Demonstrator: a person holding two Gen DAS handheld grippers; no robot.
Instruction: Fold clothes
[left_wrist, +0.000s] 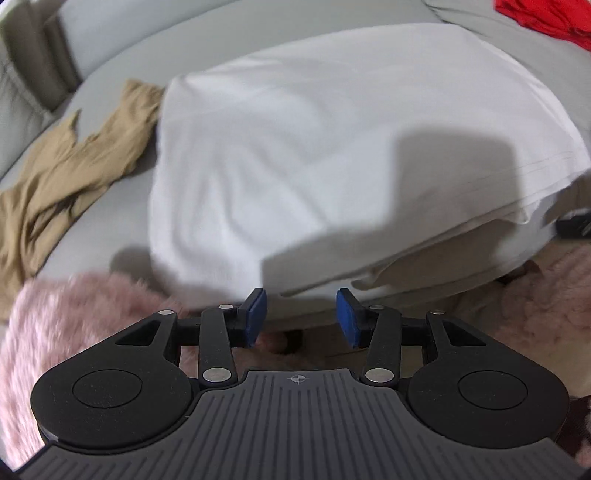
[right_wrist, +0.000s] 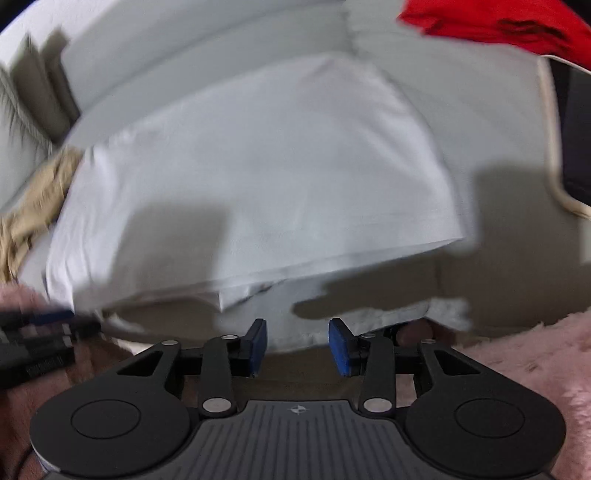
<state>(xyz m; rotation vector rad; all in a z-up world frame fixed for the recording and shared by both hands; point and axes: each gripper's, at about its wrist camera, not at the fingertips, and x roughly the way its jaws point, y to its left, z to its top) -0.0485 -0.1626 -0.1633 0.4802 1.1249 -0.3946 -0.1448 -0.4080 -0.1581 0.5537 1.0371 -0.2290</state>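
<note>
A white garment lies folded into a broad rectangle on the grey sofa seat; its layered edge faces the seat's front. My left gripper hovers just in front of its near edge, open, with nothing between the blue pads. In the right wrist view the same white garment fills the middle. My right gripper stands open at the near edge, with only a hanging bit of white cloth behind the gap. The left gripper shows blurred at the left edge.
A crumpled tan garment lies left of the white one. A red garment sits at the back right. Pink fluffy fabric spreads below the seat's front. A dark object stands at the far right.
</note>
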